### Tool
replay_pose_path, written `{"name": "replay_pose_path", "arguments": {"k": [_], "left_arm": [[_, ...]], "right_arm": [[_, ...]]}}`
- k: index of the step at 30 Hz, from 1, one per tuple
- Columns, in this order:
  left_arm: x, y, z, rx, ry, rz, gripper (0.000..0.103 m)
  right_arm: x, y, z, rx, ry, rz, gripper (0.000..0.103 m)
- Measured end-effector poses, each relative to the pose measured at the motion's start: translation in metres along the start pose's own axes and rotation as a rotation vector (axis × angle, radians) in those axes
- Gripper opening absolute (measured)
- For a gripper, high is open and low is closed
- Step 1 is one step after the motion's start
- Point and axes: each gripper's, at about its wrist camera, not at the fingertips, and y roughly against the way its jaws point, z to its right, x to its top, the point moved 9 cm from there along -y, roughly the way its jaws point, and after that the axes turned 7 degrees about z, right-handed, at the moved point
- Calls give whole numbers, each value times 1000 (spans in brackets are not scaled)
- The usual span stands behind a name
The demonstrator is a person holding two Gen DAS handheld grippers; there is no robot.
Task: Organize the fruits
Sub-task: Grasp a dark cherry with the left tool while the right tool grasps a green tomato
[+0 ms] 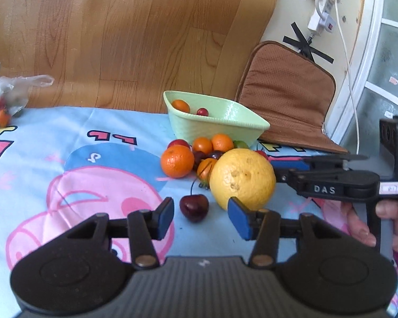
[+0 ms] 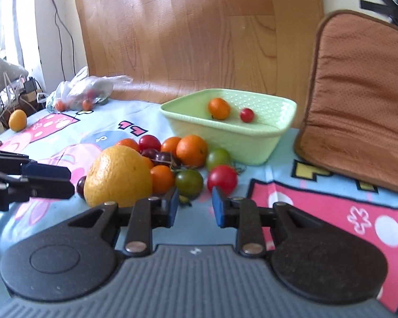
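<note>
Lying loose on the cloth just ahead of the left gripper [image 1: 201,216], whose jaws stand partly open and empty, the dark cherry [image 1: 194,207] sits nearer it than the right gripper [image 2: 194,204], narrow-gapped and empty.

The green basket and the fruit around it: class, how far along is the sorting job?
Done: the green basket holds only a small orange and a red cherry tomato. In hand: nothing; the left hand-held gripper stands open just short of a dark cherry, and the right hand-held gripper is empty. Left: the large yellow citrus and the pile beside it.
</note>
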Motion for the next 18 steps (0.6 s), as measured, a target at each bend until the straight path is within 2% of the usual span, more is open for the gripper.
{"name": "replay_pose_path", "arguments": {"k": [6, 7, 8, 9, 11, 15, 18], "left_arm": [[0, -11, 4, 15, -68, 11, 42], [-1, -13, 3, 8, -61, 7, 38], [-2, -14, 2, 15, -57, -5, 28], [-3, -14, 1, 17, -55, -5, 27], [-4, -10, 2, 13, -54, -7, 27], [-14, 11, 9, -18, -56, -4, 27], [-25, 29, 20, -61, -56, -8, 27]], "right_arm": [[6, -21, -7, 11, 87, -12, 31], [7, -22, -5, 19, 72, -17, 28], [7, -22, -3, 23, 55, -20, 28], [6, -19, -1, 19, 38, -20, 27], [5, -6, 3, -7, 1, -7, 27], [-1, 45, 3, 24, -72, 56, 27], [-22, 79, -5, 53, -70, 37, 27]]}}
